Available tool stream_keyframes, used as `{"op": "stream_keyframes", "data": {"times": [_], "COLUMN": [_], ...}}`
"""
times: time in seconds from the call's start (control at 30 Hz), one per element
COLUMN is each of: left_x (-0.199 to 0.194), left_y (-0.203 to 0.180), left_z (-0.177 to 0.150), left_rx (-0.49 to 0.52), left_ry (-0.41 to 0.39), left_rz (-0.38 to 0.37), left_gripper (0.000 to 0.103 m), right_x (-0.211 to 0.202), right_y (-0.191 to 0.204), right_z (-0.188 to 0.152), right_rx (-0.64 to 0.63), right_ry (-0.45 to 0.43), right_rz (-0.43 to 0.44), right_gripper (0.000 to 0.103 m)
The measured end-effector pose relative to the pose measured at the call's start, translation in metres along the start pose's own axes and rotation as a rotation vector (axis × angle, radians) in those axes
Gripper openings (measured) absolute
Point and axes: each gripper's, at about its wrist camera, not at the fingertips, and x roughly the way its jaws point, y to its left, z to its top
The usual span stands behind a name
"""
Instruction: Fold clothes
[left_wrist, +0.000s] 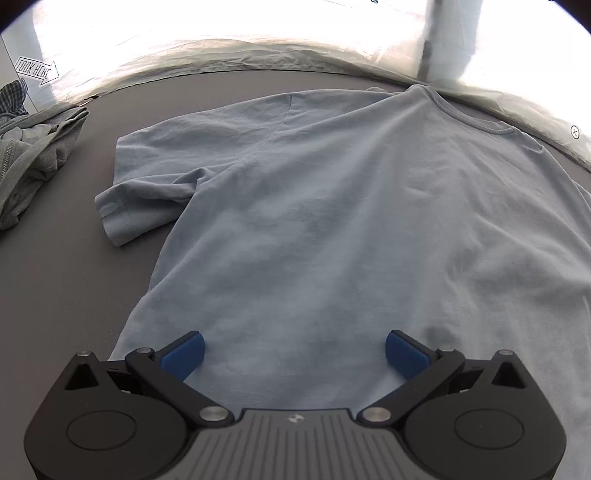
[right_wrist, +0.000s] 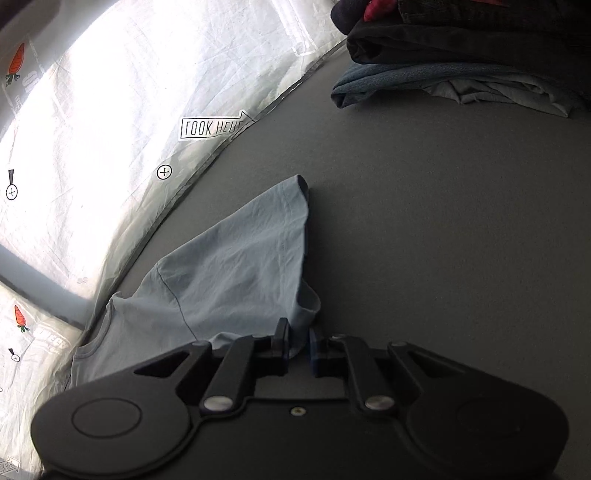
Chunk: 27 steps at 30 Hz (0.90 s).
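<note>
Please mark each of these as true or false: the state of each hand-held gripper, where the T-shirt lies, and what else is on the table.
1. The left hand-held gripper is open above the light blue T-shirt. True.
2. The right hand-held gripper is wide open and empty. False: it pinches the T-shirt's fabric by the sleeve.
3. The T-shirt is already folded small. False: it lies spread on the grey table.
4. Folded clothes are stacked on the table. True.
</note>
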Motion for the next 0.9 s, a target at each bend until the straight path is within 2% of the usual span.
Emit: {"op": "stream_keyframes", "data": {"times": [0.1,0.13,0.27,0.43,0.63,0.77,0.9], "left_x": [0.000,0.000,0.001,0.005,0.012,0.013,0.014], "left_y": [0.000,0.001,0.001,0.000,0.001,0.002,0.003], "left_z": [0.000,0.001,0.003,0.012,0.026,0.027,0.028], "left_rx": [0.005,0.007,0.010,0.005,0.006,0.009,0.015], "left_ry": [0.000,0.000,0.011,0.068,0.164,0.177,0.180], "left_rz": [-0.003,-0.004,-0.004,-0.001,-0.004,-0.004,-0.006], "left_gripper": [0.103,0.103,0.103,0.103,0.103,0.103,0.103], "right_x": [-0.003,-0.005,-0.008,0.007,0.042,0.062,0.075], "right_y": [0.009,0.013,0.020,0.016,0.024,0.029,0.030], "right_z": [0.008,0.012,0.030,0.055,0.073,0.078,0.081], "right_rx": [-0.049,-0.085,-0.212,-0.313,-0.391,-0.419,-0.423], "right_ry": [-0.028,-0.053,-0.137,-0.157,-0.124,-0.102,-0.092], "right_rz": [-0.004,-0.024,-0.082,-0.085,-0.056,-0.054,-0.088], "right_gripper": [0.019,0.025,0.038,0.040,0.040,0.041,0.040]}}
